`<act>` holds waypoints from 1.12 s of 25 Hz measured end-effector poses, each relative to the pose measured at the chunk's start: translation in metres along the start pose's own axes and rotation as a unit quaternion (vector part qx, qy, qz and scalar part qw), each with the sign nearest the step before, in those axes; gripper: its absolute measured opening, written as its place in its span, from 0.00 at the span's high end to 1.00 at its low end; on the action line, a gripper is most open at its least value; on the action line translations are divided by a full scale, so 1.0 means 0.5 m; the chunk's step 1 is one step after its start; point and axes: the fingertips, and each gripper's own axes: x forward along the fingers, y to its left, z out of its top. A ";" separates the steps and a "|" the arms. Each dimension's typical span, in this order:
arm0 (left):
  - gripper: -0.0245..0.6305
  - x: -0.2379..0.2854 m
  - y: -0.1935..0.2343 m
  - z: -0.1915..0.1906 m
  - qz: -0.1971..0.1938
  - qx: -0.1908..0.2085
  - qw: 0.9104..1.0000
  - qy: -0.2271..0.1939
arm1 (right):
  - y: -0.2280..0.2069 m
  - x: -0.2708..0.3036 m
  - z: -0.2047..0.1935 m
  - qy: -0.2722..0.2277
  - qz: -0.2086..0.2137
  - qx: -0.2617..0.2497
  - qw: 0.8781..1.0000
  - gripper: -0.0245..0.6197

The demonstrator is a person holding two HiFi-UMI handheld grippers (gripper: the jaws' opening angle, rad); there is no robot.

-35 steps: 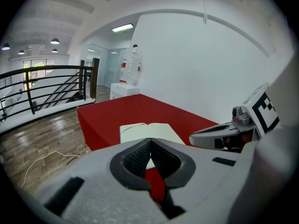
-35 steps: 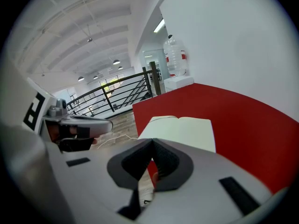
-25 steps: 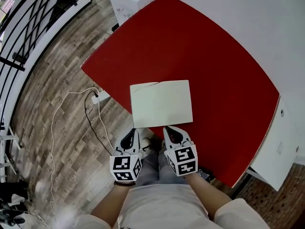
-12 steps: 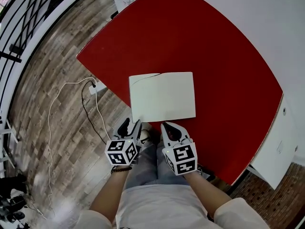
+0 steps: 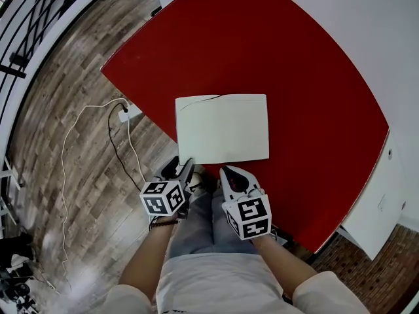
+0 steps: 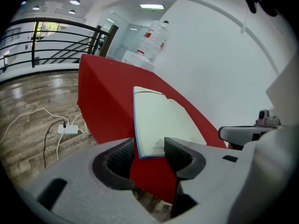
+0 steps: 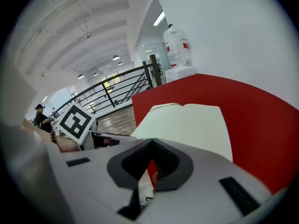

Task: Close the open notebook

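Observation:
The open notebook (image 5: 222, 128) lies flat on the red table (image 5: 294, 77) near its front edge, cream pages up and blue cover edge showing (image 6: 159, 120). My left gripper (image 5: 186, 167) hovers just short of the notebook's near left corner. Its jaws are opening and stand apart, and the corner shows through the gap (image 6: 149, 146) untouched. My right gripper (image 5: 230, 174) sits beside it at the near edge of the notebook (image 7: 196, 122). Its jaws (image 7: 150, 143) are shut with the tips meeting on nothing.
A white power strip (image 5: 124, 114) with cables lies on the wood floor left of the table. A white cabinet (image 5: 380, 195) stands at the right. A water bottle (image 6: 154, 36) stands past the table's far end. A black railing (image 6: 56, 41) runs along the left.
My left gripper has dropped lower and rolled, and its jaws have gone from shut to open. The right gripper and the notebook have stayed put.

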 end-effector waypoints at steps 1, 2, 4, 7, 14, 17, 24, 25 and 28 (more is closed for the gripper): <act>0.66 0.001 0.001 -0.003 -0.003 -0.012 1.000 0.000 | 0.000 0.001 -0.002 0.000 0.000 0.002 1.000 0.95; 0.66 0.003 0.001 -0.005 -0.008 -0.025 1.000 0.000 | 0.000 0.003 -0.002 0.001 0.001 0.004 1.000 0.95; 0.67 0.005 0.004 -0.008 -0.017 -0.046 0.999 -0.002 | 0.002 0.007 -0.001 0.000 0.002 0.006 1.000 0.95; 0.79 -0.001 0.011 -0.002 -0.029 -0.086 0.996 -0.018 | 0.003 0.009 0.002 -0.003 0.005 0.006 1.000 0.95; 0.89 -0.011 0.010 0.007 -0.037 -0.095 0.994 -0.026 | 0.005 0.008 0.003 -0.004 0.004 0.004 1.000 0.95; 0.90 -0.019 0.015 0.018 -0.010 -0.061 0.998 -0.029 | 0.003 0.006 0.003 -0.005 0.004 0.002 1.000 0.95; 0.90 -0.058 -0.009 0.077 0.031 0.027 0.999 -0.027 | -0.009 0.002 0.004 -0.007 -0.010 0.003 1.000 0.95; 0.91 -0.066 -0.020 0.084 0.031 0.029 0.999 -0.027 | -0.011 -0.001 0.006 -0.009 -0.013 0.004 1.000 0.95; 0.91 -0.085 -0.065 0.106 0.030 0.052 0.998 -0.030 | -0.024 -0.014 0.014 -0.016 -0.018 0.008 1.000 0.95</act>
